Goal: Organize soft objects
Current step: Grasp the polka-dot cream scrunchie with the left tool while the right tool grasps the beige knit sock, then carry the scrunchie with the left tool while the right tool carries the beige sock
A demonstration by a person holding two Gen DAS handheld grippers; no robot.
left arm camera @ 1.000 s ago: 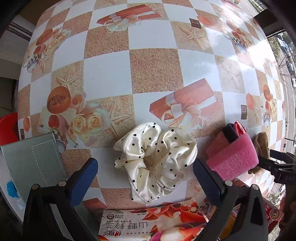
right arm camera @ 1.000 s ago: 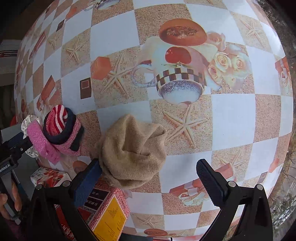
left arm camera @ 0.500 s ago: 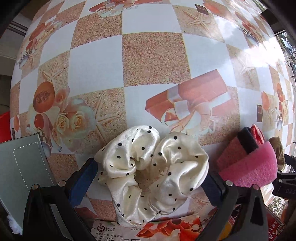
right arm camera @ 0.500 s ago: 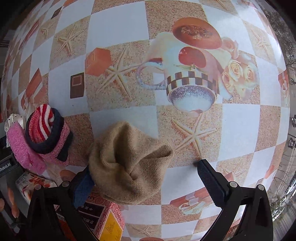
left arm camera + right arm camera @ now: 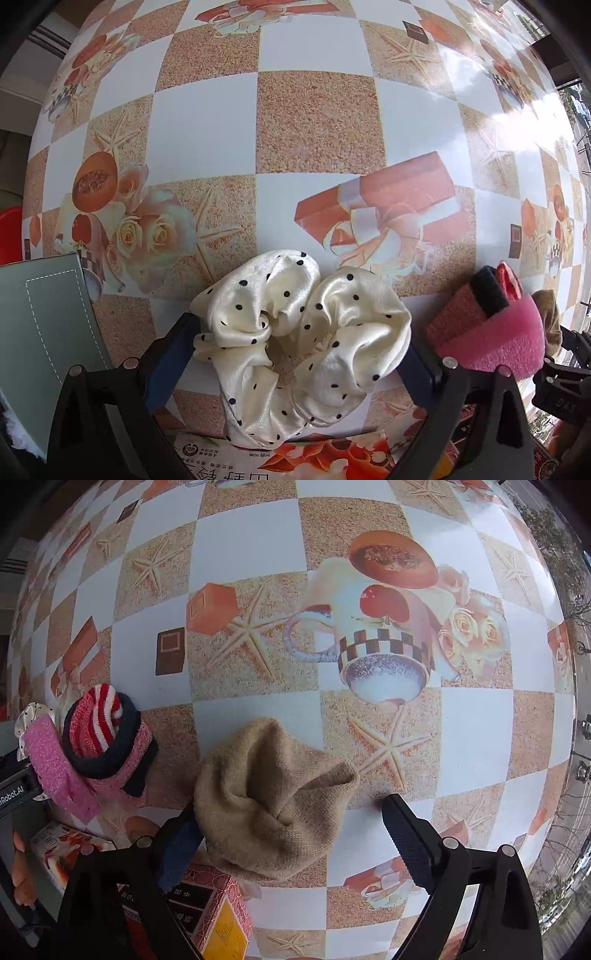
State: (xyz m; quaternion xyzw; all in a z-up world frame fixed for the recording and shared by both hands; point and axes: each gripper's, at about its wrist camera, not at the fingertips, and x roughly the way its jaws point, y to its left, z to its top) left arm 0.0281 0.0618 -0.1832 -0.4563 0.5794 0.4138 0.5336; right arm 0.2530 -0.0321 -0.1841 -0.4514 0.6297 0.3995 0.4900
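A cream polka-dot scrunchie [image 5: 306,343] lies on the checked tablecloth [image 5: 317,122]. My left gripper [image 5: 299,339] points down over it, jaws closing, both pads at the fabric's edges without squeezing it. A beige knit piece [image 5: 273,797] lies between the fingers of my right gripper [image 5: 290,812], whose jaws are also closing. Its left pad [image 5: 181,845] touches the knit, while the right pad [image 5: 402,834] stands apart from it. Between the two items sits a rolled bundle of pink, red-striped and dark socks [image 5: 99,746], seen also in the left wrist view as the pink bundle [image 5: 491,325].
A grey-green stitched pouch [image 5: 44,325] lies left of the scrunchie. A tissue pack [image 5: 295,458] lies at the near edge, and a red patterned box [image 5: 214,912] sits under the right gripper. A person's fingers [image 5: 18,878] show at the far left.
Both grippers came down closer to the table. The scrunchie now sits between the left fingers and the beige knit between the right ones. Both pairs of jaws have narrowed.
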